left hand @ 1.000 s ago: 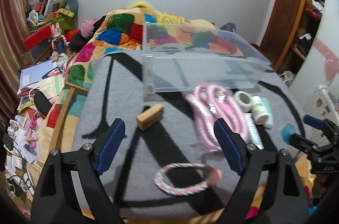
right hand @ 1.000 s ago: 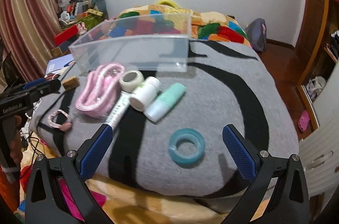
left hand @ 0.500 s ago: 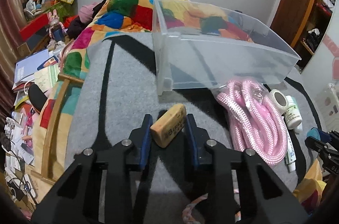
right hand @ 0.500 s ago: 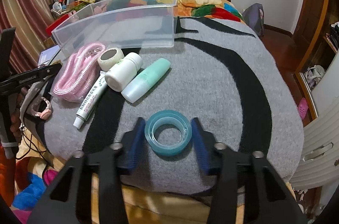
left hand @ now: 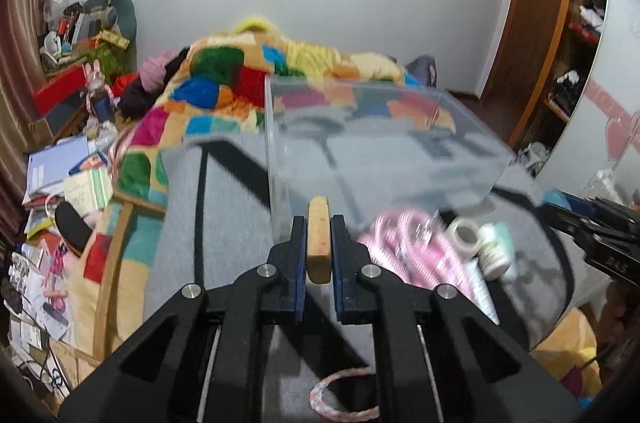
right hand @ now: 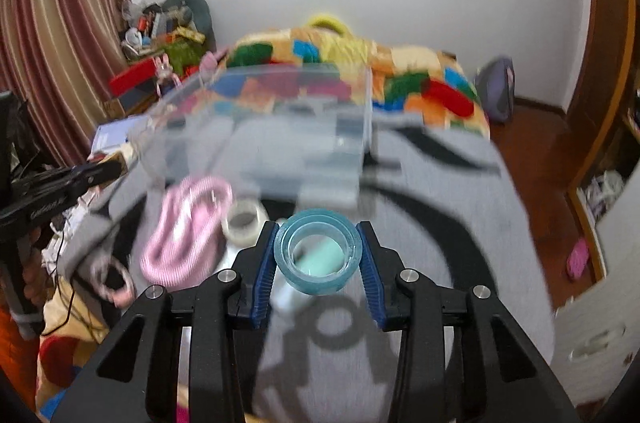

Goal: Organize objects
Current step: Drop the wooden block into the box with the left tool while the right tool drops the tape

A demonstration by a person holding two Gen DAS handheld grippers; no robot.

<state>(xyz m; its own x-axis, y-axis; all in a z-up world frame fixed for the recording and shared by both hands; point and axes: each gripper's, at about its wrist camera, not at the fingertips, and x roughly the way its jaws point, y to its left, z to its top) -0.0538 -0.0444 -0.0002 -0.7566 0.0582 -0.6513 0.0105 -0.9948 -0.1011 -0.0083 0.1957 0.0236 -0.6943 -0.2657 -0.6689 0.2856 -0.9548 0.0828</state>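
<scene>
While left hand-held gripper (left hand: 319, 243) clamps eraser (left hand: 318, 239), only right view shows right hand-held gripper (right hand: 318, 255) pinching tape roll (right hand: 318, 255).

No legible text anywhere.

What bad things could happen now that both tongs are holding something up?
The left tongs pinch the tan eraser only by its thin sides, so it might twist or slip out before reaching the clear box. The right tongs squeeze the blue tape roll across its round edge; it could pop free and roll off the grey blanket. Both views are blurry, suggesting fast moves that could bump the box.
</scene>
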